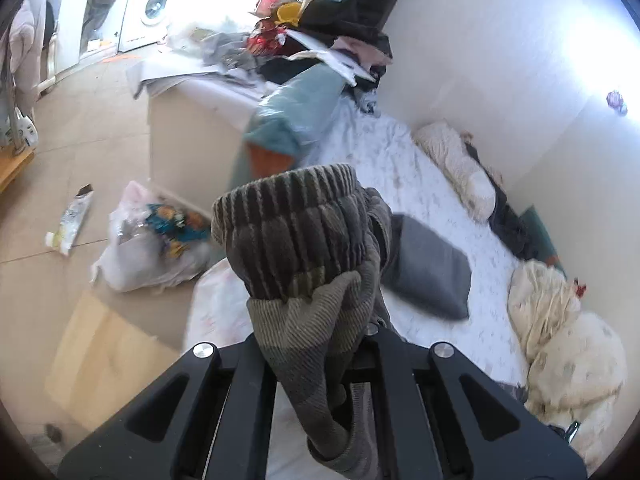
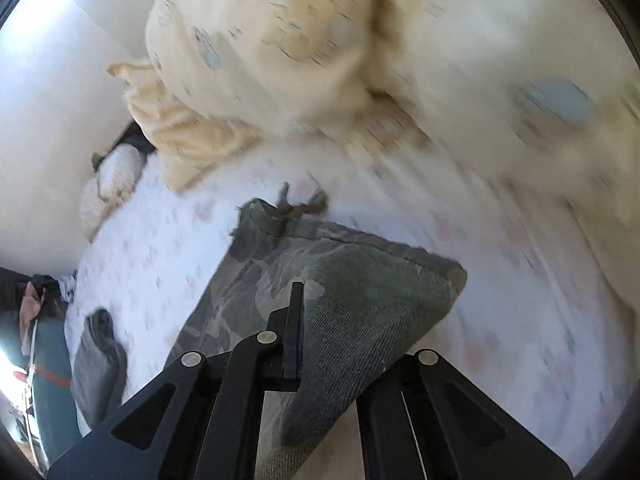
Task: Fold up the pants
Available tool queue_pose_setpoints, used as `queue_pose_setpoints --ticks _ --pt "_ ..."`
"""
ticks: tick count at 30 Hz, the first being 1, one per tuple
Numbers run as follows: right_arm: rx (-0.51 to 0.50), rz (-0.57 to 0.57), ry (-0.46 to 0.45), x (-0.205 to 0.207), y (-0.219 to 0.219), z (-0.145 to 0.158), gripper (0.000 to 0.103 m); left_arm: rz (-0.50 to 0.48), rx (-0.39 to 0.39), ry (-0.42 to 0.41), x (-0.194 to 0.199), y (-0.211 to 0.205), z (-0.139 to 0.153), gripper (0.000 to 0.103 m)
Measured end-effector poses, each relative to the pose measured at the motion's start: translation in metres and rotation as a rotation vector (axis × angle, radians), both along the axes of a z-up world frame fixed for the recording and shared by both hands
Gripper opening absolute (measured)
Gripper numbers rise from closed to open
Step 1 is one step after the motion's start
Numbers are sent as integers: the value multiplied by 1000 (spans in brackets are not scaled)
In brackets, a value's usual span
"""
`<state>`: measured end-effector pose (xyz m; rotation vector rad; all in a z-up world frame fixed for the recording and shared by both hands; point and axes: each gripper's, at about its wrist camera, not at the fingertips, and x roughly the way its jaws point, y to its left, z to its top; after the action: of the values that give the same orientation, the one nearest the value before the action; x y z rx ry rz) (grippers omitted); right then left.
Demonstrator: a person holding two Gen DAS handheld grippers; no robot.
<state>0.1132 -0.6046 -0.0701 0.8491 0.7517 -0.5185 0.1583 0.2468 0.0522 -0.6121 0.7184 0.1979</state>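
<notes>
Clamped in left gripper point(image 1: 320, 364): ribbed cuff of camo pants point(image 1: 296, 248), bunched and lifted over bed point(image 1: 400, 168). Right gripper point(image 2: 316, 360) pinched tight on pants' other end, drawstring waist draped toward quilt point(image 2: 320, 48). Soft, light, limp cloth, likely to sag and slide; best taken at cuff and waistband corners. Beyond: grey pillow point(image 1: 428, 264), white bag point(image 1: 148, 256) on floor. No readable writing anywhere.
</notes>
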Motion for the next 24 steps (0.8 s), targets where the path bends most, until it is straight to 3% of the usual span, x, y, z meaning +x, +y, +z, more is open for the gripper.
queue_pose_setpoints --ticks 5,8,12,13,15,18,19,20,21,22,24 --pt "82 12 26 -59 40 6 2 -20 -11 80 -58 34 -1 4" --pt "81 25 127 -75 56 -9 3 -39 -7 191 -70 54 -27 4" --pt "164 12 314 -74 47 -59 4 -73 50 309 -63 49 -82 4" --pt "198 0 346 -75 42 -71 5 -75 43 334 -62 49 -90 4" --pt "154 4 384 -73 41 -67 8 -81 2 346 -60 52 -97 4" --pt "-20 27 493 -68 49 -47 21 -81 -1 348 -65 51 -97 4" --pt "-69 21 521 -69 49 -41 39 -84 -1 345 -66 48 -97 4" --pt "-184 -11 597 -71 47 -30 60 -88 0 341 -66 47 -97 4" --pt "-250 -39 628 -72 45 -21 65 -97 -6 335 -65 46 -97 4" --pt "-299 -67 594 -79 46 -7 65 -99 -12 330 -64 47 -96 4" --pt "-241 -27 359 -90 69 29 65 -99 -10 334 -62 44 -96 4"
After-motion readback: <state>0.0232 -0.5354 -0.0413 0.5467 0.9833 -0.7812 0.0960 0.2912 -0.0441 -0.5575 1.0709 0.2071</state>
